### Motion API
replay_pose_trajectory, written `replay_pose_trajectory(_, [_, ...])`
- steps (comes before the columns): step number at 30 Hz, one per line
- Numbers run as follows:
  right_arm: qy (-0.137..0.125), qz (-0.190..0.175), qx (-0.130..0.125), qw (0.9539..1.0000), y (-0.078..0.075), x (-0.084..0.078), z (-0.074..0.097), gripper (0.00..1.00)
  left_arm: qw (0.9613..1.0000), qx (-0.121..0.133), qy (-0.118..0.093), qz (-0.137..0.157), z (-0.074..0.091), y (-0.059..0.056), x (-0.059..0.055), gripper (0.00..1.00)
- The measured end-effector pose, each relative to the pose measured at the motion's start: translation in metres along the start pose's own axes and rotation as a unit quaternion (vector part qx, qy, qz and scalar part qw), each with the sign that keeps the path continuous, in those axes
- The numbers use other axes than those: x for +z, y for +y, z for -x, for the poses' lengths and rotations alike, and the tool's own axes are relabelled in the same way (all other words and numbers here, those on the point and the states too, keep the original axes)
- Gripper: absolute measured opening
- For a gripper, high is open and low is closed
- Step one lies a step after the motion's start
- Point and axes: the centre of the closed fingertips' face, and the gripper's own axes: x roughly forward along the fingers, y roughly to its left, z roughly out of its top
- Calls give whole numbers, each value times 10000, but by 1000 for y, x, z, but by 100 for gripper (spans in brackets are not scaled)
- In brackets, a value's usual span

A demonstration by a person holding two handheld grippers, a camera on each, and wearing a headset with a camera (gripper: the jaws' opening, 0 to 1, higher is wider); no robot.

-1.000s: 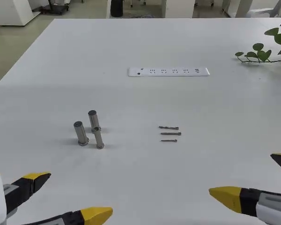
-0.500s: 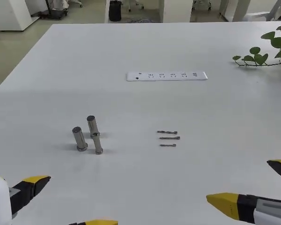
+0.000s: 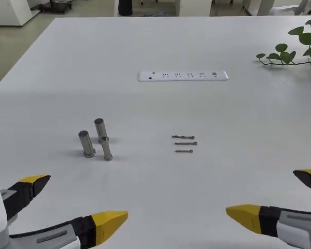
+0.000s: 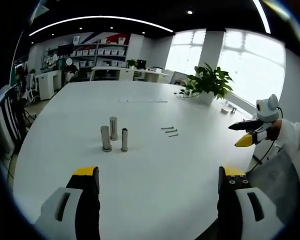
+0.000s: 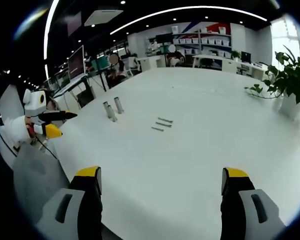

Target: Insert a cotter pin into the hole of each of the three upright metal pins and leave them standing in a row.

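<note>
1. Metal pins (image 3: 96, 140) stand clustered on the white table (image 3: 207, 109); three cotter pins (image 3: 184, 143) lie well apart to their right.
2. Left gripper (image 3: 78, 199) and right gripper (image 3: 267, 193) hang empty, jaws spread wide.
3. Likely light, thin and slippery, the cotter pins want a mid-shank pinch.

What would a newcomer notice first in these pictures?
The wide-open, yellow-tipped jaws of the left gripper and the right gripper frame the bottom of the head view, over the white table. Beyond them, three upright metal pins stand clustered at left, and three small cotter pins lie side by side to their right.
</note>
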Motion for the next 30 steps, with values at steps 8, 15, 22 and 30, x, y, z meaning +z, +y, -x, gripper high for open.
replay_pose_trajectory(8, [79, -45, 63, 9999, 7, -2, 1, 98, 9997, -159, 183, 18, -2, -8, -11, 99])
replay_pose_trajectory(15, [69, 37, 123, 9999, 13, 0, -1, 98, 9996, -183, 180, 109, -2, -7, -12, 99])
replay_pose_trajectory(22, [117, 71, 118, 9998, 12, -2, -2, 98, 9996, -191, 190, 127, -4, -6, -13, 96])
replay_pose_trajectory(30, [83, 66, 82, 9999, 11, 0, -1, 98, 9998, -105, 135, 122, -4, -1, -13, 96])
